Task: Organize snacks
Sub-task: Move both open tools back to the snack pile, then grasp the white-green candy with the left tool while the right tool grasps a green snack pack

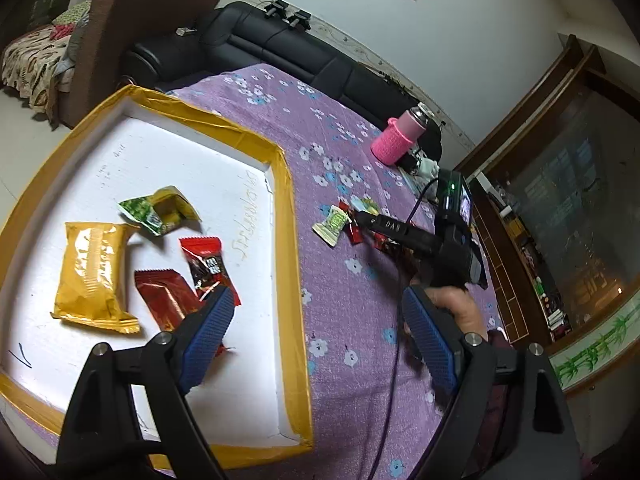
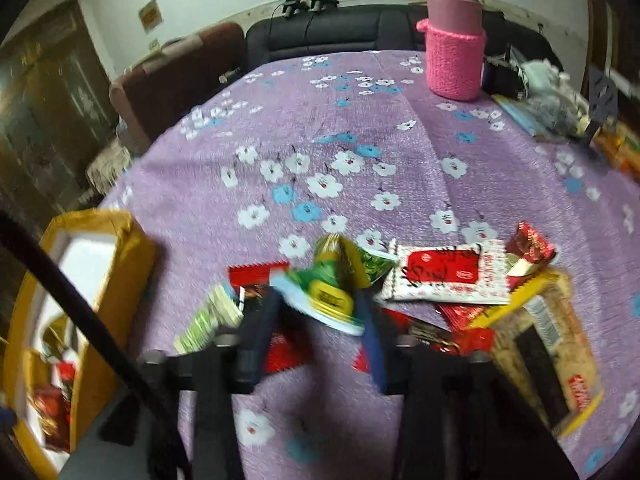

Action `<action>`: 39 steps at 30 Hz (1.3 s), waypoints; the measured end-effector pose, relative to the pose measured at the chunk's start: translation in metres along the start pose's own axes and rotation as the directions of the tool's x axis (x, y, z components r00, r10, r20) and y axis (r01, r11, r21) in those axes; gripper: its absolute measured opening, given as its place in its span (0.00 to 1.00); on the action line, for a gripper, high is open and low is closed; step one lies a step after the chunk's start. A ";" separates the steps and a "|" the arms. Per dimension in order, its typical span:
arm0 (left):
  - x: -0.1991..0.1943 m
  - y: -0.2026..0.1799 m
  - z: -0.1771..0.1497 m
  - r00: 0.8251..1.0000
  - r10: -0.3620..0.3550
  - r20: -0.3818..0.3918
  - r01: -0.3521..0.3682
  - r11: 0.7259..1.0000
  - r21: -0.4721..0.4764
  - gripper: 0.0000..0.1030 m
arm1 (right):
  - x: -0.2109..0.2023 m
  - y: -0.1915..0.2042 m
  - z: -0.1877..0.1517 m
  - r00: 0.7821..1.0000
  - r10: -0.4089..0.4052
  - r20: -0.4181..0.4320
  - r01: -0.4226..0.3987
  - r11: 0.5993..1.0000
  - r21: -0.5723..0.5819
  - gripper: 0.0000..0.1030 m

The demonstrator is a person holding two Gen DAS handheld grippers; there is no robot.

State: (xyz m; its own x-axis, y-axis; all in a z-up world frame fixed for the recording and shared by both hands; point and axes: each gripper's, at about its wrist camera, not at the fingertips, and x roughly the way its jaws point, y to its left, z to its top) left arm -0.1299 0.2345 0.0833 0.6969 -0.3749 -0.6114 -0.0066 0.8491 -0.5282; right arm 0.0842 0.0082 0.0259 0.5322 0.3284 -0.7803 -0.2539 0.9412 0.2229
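A white foam tray with a yellow taped rim (image 1: 286, 184) lies on the purple flowered cloth. In it are a gold packet (image 1: 94, 276), a green and yellow packet (image 1: 160, 210), a red and dark candy (image 1: 206, 266) and a dark red packet (image 1: 168, 298). My left gripper (image 1: 316, 336) is open and empty above the tray's right edge. My right gripper (image 2: 316, 316) has its jaws around a green and yellow snack packet (image 2: 328, 288), at a pile of loose snacks (image 2: 448, 276). The view is blurred. The right gripper also shows in the left wrist view (image 1: 360, 218).
A pink flask in a knitted sleeve (image 2: 454, 40) stands at the far side of the table. Clutter and a cable lie at the far right (image 2: 552, 92). A black sofa (image 1: 280, 44) and a brown chair (image 1: 120, 20) stand beyond the table. The tray also shows at the left (image 2: 132, 248).
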 end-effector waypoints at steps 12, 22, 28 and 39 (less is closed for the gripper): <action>0.028 -0.030 0.001 0.997 0.005 -0.083 0.001 0.997 0.082 0.84 | -0.070 -0.030 -0.061 0.989 0.139 -0.054 -0.136 0.990 0.046 0.05; 0.090 -0.068 0.038 0.989 0.049 -0.139 -0.032 0.992 0.123 0.84 | -0.085 -0.059 -0.090 0.977 0.211 -0.024 -0.210 0.976 0.053 0.30; 0.163 -0.081 0.061 0.967 0.169 -0.193 -0.133 0.973 0.187 0.84 | -0.109 -0.078 -0.084 0.958 0.273 0.085 -0.281 0.955 0.098 0.32; 0.239 -0.089 0.052 0.911 0.282 -0.302 -0.182 0.930 0.319 0.77 | -0.121 -0.107 -0.079 0.960 0.227 0.161 -0.260 0.940 0.222 0.35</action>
State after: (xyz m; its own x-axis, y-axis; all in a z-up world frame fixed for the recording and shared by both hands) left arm 0.0748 0.0883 0.0152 0.4158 -0.2145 -0.8838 0.0956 0.9767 -0.1920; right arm -0.0170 -0.1381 0.0502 0.5837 0.5423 -0.6043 -0.1974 0.8167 0.5422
